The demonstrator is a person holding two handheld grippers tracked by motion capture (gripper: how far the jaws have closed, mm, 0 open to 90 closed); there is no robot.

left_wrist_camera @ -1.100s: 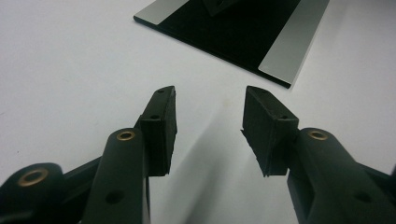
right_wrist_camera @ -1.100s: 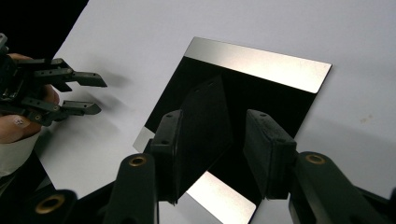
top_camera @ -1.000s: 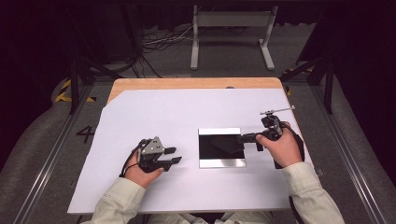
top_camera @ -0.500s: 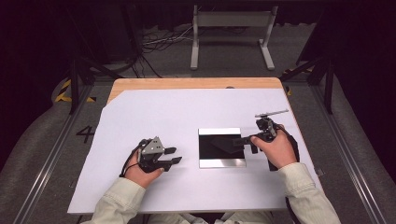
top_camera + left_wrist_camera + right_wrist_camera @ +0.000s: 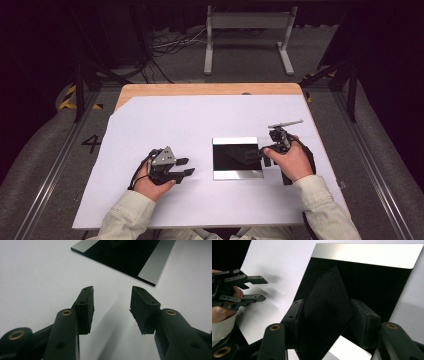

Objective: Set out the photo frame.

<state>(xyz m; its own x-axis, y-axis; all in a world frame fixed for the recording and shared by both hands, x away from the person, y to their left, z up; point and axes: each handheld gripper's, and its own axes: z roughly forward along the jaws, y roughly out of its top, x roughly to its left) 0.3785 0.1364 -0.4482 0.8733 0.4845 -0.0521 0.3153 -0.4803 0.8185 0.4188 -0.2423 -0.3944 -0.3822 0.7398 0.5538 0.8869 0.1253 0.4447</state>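
At the near edge of the table the person's pale sleeves come in, each hand carrying a gripper. The left gripper (image 5: 183,167) rests on the white sheet (image 5: 170,120), its jaws spread apart with nothing but bare sheet between them, pointing across toward the black tray (image 5: 237,167).

The tray lies flat on the sheet between the two hands, a dark rectangle with silvery strips along its near and far edges; its sides run square with the table. Just beside its right edge sits the right gripper (image 5: 261,152), aimed leftward over the tray. Its jaws have just been opening, and a thin black card (image 5: 325,312) stands between them. In the right gripper view the card is tilted, leaning over the tray's dark middle with its long axis running from the jaws up and away; two tiny holes show near its far end. The left pad sits close against it, while a gap shows on the other side, so the jaws look slack rather than clamped.

Nothing blocks the way between the grippers and the tray. Beyond the sheet a strip of bare wooden tabletop (image 5: 210,89) shows. On the floor left of the table a painted "4" (image 5: 92,144) can be read, with yellow-and-black tape (image 5: 67,97) farther off, loose cables (image 5: 172,45) and a grey metal stand (image 5: 247,30) at the back.
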